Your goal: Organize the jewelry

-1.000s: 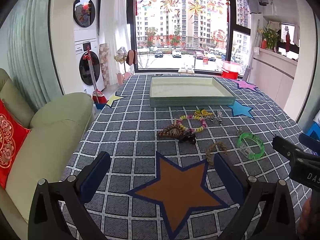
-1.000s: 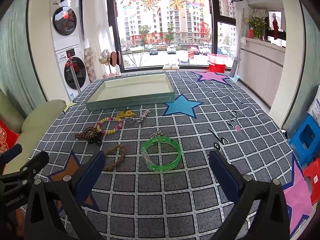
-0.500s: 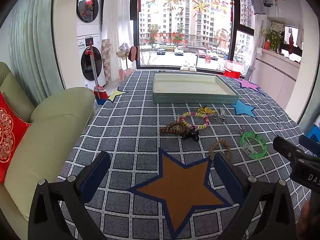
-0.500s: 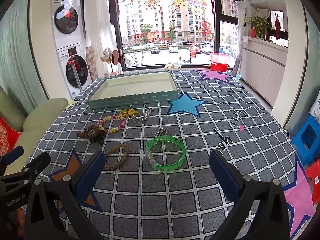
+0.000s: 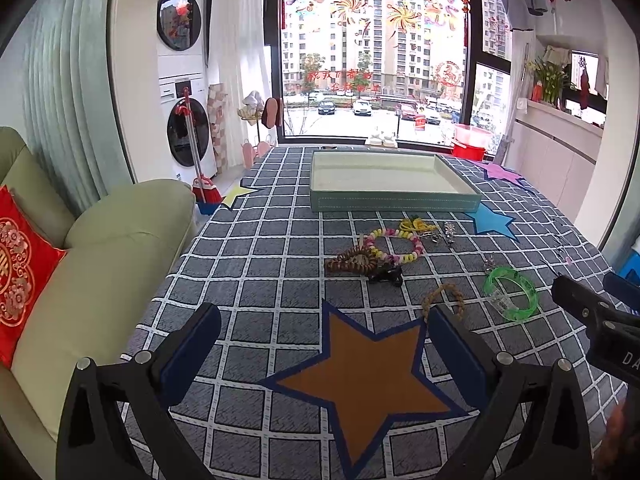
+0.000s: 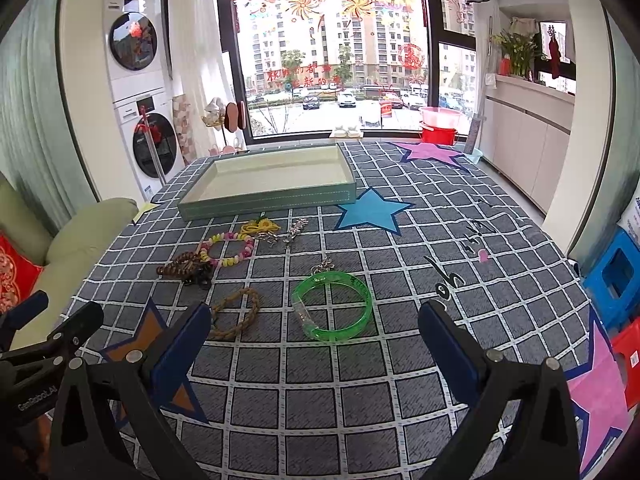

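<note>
Jewelry lies scattered on the checked tablecloth before a shallow teal tray (image 5: pixel 394 203) (image 6: pixel 264 206). A green bangle (image 6: pixel 332 306) (image 5: pixel 510 293) sits just ahead of my open right gripper (image 6: pixel 314 338). A braided tan bracelet (image 6: pixel 236 312) (image 5: pixel 442 300) lies left of the bangle. Farther off are a pastel bead bracelet (image 6: pixel 228 248) (image 5: pixel 394 246), a brown bead strand (image 6: pixel 180 266) (image 5: pixel 350 262), a black clip (image 5: pixel 386 274), a yellow cord (image 6: pixel 260 226) and silver pieces (image 6: pixel 296 230). My left gripper (image 5: pixel 320 340) is open above an orange star, holding nothing.
A green sofa (image 5: pixel 100 248) with a red cushion (image 5: pixel 20 280) borders the table's left edge. Blue and red stools (image 6: pixel 616 276) stand at the right. The right gripper's tip (image 5: pixel 592 312) shows at the left view's right edge. A window wall lies beyond the tray.
Both grippers have drifted slightly, with the jewelry shifting a little rightward in each view. Both stay open and nothing on the table has moved.
</note>
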### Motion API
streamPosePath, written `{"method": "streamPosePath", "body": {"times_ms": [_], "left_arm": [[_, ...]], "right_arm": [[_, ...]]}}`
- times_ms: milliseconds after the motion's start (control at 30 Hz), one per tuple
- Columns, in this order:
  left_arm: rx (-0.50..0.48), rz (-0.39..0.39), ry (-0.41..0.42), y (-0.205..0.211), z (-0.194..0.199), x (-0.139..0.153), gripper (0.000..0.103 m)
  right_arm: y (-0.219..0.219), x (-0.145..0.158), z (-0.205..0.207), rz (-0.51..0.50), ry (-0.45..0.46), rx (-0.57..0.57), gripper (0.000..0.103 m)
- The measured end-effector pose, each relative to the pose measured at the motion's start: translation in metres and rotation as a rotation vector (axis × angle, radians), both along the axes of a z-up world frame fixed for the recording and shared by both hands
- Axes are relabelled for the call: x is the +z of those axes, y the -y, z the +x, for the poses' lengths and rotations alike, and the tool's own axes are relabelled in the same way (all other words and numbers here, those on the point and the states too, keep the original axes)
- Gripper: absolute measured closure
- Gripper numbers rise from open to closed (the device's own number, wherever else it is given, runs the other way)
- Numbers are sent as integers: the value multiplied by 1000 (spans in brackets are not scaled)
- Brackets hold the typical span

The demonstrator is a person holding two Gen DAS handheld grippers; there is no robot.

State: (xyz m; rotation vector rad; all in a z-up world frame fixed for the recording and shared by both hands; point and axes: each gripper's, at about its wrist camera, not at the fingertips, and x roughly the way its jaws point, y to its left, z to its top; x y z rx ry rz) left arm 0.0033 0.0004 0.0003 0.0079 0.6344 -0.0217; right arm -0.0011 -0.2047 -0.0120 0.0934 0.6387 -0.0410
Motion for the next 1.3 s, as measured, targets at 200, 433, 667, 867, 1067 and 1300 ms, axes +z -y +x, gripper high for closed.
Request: {"method": "streamPosePath", "body": {"times_ms": [200, 433, 667, 867, 1067, 1300], "left_arm": [[-7, -7, -5, -1, 2, 0, 0], [-15, -6, -4, 0, 1, -1, 0], [-15, -7, -4, -1, 1, -1, 0], [-15, -10, -7, -1, 2, -2, 0], [-6, -12, -9, -1, 2, -3, 0], [-5, -17, -13, -2, 3, -4, 0]], "right_arm": [[-2, 4, -3, 4, 6, 5, 0], [-3, 4, -3, 6, 8, 7, 0], [-3, 5, -2, 5, 8, 7, 0], [-4, 5, -3, 9, 8, 9, 0], [-4, 5, -3, 8, 8, 8, 0], [-4, 5, -3, 9, 8, 8, 0]]}}
